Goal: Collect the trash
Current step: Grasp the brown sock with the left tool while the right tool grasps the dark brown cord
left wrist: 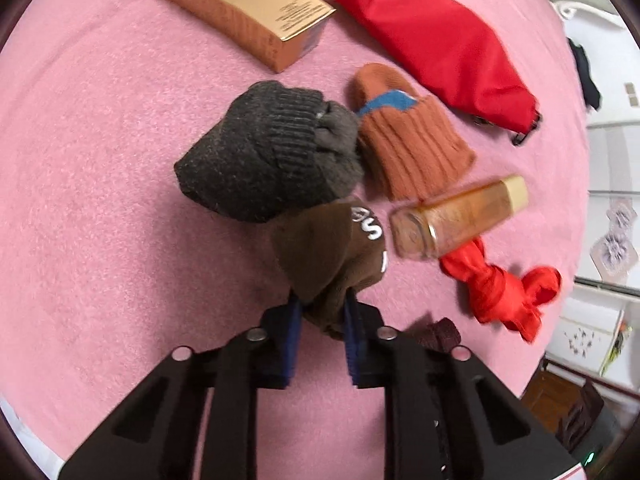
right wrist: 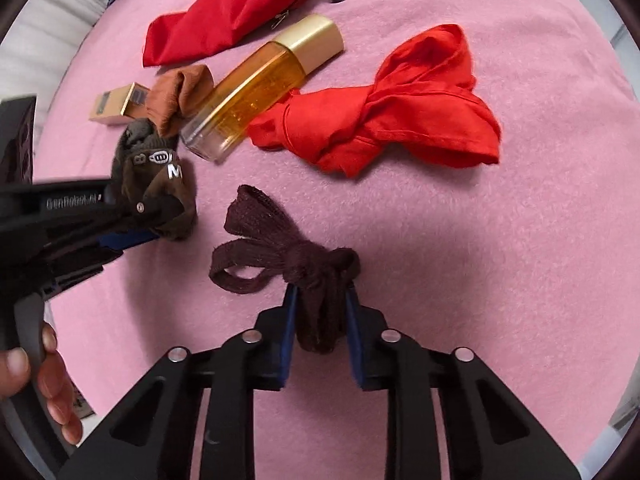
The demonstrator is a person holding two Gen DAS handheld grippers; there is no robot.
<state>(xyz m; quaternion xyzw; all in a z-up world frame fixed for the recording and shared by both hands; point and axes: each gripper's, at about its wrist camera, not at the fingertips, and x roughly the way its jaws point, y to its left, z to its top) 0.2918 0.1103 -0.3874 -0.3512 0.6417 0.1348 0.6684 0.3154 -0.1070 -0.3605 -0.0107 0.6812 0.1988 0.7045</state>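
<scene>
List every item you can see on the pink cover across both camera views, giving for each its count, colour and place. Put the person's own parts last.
cardboard box: 1, tan, far left of the cover
pouch: 1, red with a black clip, far side
grey sock: 1, dark grey, rolled, centre
orange sock: 1, rust orange with blue patch, beside the grey sock
bottle: 1, amber with gold cap, lying on its side
red cloth: 1, red, knotted, right of the bottle
brown sock: 1, brown with white letters, pinched in the left hand-held gripper
maroon sock: 1, dark maroon, knotted, pinched in the right hand-held gripper
hand: 1, on the left gripper's handle
</scene>
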